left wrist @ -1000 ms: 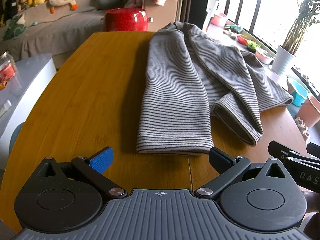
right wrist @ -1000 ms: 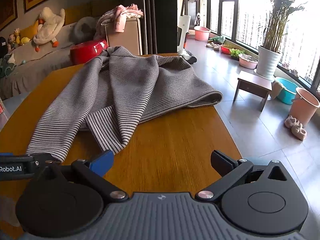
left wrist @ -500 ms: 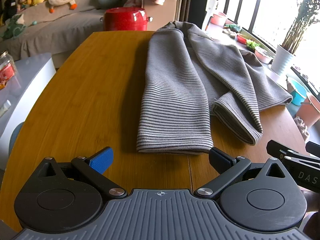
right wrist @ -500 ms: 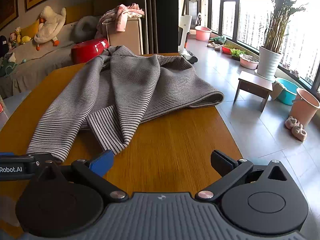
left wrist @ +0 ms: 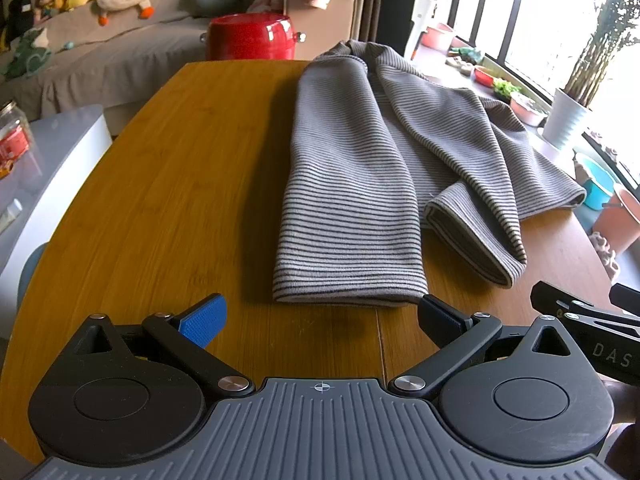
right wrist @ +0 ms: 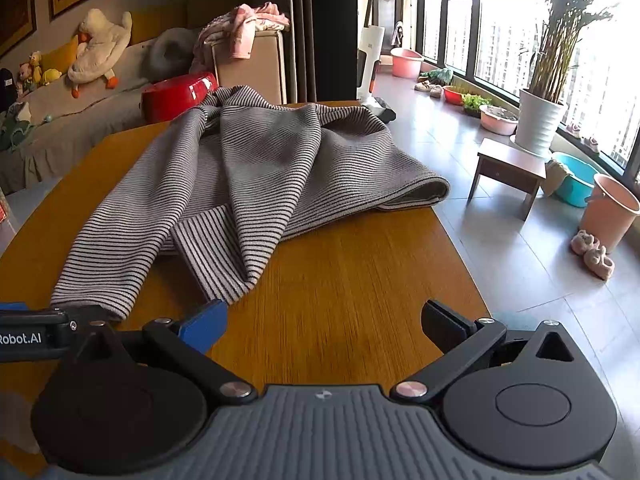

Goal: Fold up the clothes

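While both claws, left claw (left wrist: 320, 316) and right claw (right wrist: 324, 320), gape empty, the striped sweater (left wrist: 360, 184) probably overhangs the worktop (left wrist: 168, 184), so a careless tug could slide it off.

Around your wooden table: a lived-in room by the window.

Your oval bamboo-topped table (left wrist: 168, 184) has a glossy red round pot (left wrist: 250, 37) just beyond its far edge, with a grey-covered sofa (left wrist: 100, 56) behind carrying a white plush duck (right wrist: 100, 46). To your right you see a small dark wooden stool (right wrist: 510, 166), a white ribbed planter (right wrist: 540, 120), a turquoise plastic basin (right wrist: 576, 184) and a pink plastic bucket (right wrist: 608, 212) on the tiled floor.
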`<state>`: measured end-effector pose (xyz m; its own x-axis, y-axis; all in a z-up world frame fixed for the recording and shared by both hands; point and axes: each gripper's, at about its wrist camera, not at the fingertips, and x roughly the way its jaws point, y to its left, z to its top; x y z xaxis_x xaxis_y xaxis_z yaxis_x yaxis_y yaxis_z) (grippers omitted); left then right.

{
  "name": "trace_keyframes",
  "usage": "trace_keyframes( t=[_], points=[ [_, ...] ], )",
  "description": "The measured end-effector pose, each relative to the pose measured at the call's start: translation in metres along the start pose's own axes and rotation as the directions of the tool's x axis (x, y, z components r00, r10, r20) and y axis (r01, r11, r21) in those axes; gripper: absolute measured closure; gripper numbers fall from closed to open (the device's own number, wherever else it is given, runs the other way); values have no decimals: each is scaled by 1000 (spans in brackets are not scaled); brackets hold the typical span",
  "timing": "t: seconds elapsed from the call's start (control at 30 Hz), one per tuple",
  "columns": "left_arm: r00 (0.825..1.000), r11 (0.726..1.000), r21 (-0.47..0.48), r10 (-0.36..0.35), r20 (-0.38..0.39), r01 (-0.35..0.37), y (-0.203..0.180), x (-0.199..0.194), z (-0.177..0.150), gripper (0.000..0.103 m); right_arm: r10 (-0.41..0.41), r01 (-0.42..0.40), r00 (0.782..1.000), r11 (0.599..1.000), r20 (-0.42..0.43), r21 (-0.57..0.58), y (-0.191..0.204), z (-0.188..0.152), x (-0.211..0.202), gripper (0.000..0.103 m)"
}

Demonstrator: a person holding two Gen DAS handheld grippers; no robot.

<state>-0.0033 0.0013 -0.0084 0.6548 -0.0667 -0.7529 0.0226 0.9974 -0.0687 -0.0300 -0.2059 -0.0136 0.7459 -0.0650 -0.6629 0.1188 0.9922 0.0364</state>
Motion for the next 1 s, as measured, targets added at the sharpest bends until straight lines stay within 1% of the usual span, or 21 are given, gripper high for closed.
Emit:
trace_keyframes(
  t=[0.5,1.0],
  points=[
    [1000,1000,2,4,-6,-4,1,3,-5,0,2,-2,1000,1000,-12,-3,-2,-1,4,0],
    [1000,1000,-4,-2,-24,1,5,6,-6,0,-4,4,999,1000,-43,-17,2,-3,13,0]
  ],
)
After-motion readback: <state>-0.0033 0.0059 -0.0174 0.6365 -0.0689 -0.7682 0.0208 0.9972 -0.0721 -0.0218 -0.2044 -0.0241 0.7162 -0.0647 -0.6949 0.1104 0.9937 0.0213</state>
